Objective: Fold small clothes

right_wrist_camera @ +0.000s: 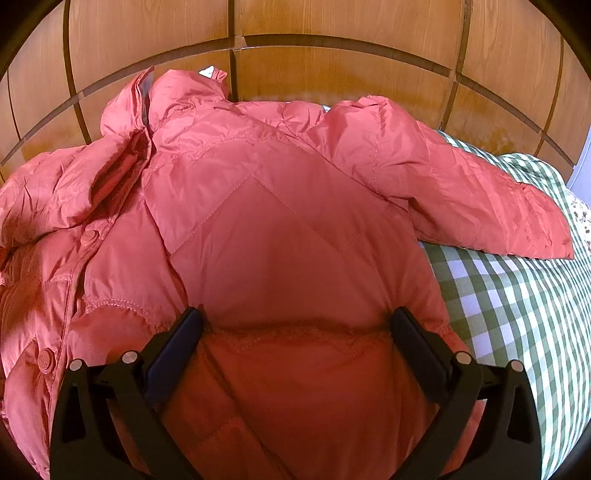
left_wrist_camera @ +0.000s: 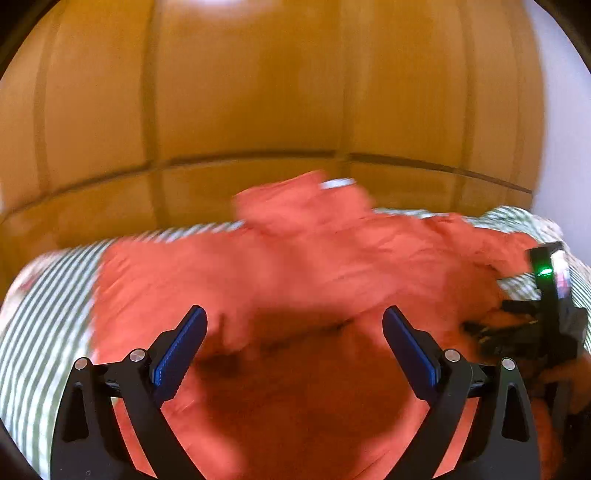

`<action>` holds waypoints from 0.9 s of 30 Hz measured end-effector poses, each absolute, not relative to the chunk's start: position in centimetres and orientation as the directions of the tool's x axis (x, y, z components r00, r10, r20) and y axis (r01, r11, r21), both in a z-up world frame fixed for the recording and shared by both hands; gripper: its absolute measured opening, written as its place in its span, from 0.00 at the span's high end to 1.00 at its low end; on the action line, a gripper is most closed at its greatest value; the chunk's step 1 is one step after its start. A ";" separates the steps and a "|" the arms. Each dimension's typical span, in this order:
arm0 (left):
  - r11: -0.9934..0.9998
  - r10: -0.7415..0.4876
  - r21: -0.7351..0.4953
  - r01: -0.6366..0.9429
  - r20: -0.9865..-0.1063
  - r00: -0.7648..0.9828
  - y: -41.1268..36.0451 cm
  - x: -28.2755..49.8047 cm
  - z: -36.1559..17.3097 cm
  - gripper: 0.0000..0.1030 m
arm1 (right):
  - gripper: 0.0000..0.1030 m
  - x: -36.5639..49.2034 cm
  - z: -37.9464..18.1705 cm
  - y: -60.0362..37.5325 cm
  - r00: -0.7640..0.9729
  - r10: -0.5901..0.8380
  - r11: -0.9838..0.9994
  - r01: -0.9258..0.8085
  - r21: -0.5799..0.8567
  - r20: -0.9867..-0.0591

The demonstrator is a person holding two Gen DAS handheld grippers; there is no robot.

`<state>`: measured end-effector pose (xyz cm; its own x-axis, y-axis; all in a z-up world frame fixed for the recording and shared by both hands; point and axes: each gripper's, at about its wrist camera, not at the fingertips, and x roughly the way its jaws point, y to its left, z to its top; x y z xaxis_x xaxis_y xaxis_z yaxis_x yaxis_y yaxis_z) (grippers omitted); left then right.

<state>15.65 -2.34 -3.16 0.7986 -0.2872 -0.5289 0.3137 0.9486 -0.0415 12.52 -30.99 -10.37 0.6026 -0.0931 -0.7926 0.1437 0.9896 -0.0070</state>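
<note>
Jacket (right_wrist_camera: 280, 229) lies spread on my checked bedcover (right_wrist_camera: 517, 295), collar toward the wooden panelling (right_wrist_camera: 332, 22), its long axis running straight away from both grippers. My right gripper (right_wrist_camera: 295, 332) sits at the near hem, jaws wide with puffy fabric bulging between them, so I cannot tell if it pinches. My left gripper (left_wrist_camera: 293, 332) hangs wide and empty above the 1 garment; the right is nearer.

Warm light; blurred left view
</note>
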 end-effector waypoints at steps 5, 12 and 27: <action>0.982 -0.164 -0.183 0.056 -0.658 0.735 5.1 16.5 -5.7 0.21 | 0.02 12.3 -6.7 -30.1 0.693 0.020 0.996 0.051 0.077 -0.720; 0.945 -0.158 -0.307 -0.111 -0.726 0.669 8.7 20.2 -7.1 0.23 | 0.15 18.3 -5.0 -26.5 0.643 0.346 0.919 -0.085 0.386 -0.683; 0.971 0.219 0.063 -0.229 -0.613 0.759 10.1 25.1 -4.6 0.16 | 1.00 20.2 -8.9 -24.5 0.676 0.412 0.879 -0.117 0.463 -0.611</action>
<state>25.08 10.14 -4.64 0.7594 0.2191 -0.6126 -0.2293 0.9713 0.0631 20.23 -24.52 -8.91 0.6757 0.4121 -0.6113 -0.1169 0.8786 0.4631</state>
